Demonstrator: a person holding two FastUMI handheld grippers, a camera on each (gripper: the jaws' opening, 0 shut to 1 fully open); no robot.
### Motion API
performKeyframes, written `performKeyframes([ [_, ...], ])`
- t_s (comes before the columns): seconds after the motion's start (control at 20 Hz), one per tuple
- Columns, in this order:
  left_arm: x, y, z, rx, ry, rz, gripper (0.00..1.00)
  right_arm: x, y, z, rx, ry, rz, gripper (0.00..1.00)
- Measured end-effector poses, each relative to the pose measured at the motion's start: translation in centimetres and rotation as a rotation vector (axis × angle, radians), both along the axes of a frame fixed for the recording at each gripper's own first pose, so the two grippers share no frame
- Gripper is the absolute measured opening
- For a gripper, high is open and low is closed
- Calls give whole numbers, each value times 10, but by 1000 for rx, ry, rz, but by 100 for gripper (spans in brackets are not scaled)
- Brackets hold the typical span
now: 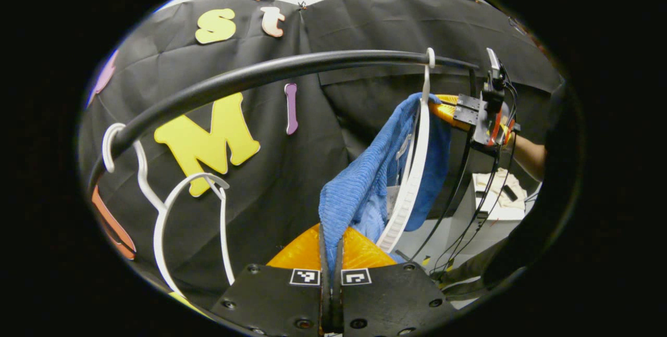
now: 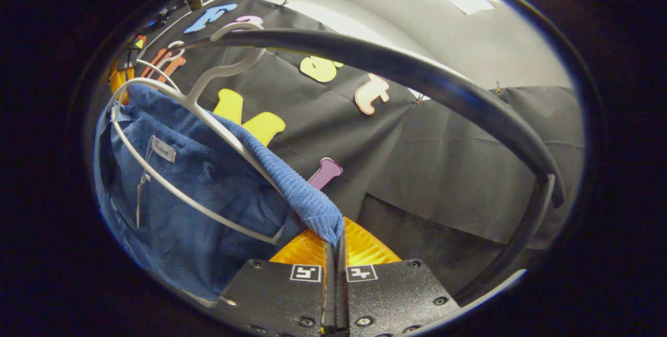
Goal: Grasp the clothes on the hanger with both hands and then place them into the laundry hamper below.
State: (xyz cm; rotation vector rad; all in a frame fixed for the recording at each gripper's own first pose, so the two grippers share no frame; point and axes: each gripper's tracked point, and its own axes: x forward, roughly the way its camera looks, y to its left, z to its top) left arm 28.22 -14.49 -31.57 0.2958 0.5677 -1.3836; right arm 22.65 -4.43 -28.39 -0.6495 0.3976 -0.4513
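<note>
Both grippers, left [image 1: 331, 253] and right [image 2: 334, 253], pinch the blue garment [image 1: 359, 191] (on its hanger [image 1: 414, 170]).

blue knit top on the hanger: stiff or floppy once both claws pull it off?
Probably floppy: the blue knit top sags in soft folds below the white hanger. The ribbed weave likely grips rather than slips in the left claw and right claw. It may snag on the hanger's arm.

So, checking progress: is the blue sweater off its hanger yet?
Not yet. The blue sweater is draped over the white hanger, which hooks on the black rail; both grippers pinch its edges.
</note>
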Motion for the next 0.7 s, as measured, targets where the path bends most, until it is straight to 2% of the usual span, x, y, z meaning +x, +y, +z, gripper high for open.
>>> performKeyframes([
  [0.1,-2,11,-32,107,-7,-10,1,-1,-2,-16,47,52,8,4],
  [0.2,-16,10,-55,143,27,-39,1,1,6,-38,61,98,13,4],
  [0.25,-20,6,-59,128,42,-28,1,2,4,-42,47,108,7,4],
  [0.3,-21,2,-62,113,62,-13,6,-2,4,-42,50,112,3,4],
  [0.35,-23,-1,-64,105,82,-3,1,-4,4,-44,69,118,3,4],
  [0.45,-28,-11,-66,72,89,8,1,-12,4,-53,99,140,-16,4],
  [0.5,-30,-13,-69,58,101,20,6,-18,2,-59,104,150,-30,4],
  [0.55,-36,-13,-71,41,121,33,1,-22,2,-63,112,157,-39,4],
  [0.7,-48,-19,-73,9,136,57,1,-33,0,-70,151,164,-76,4],
])
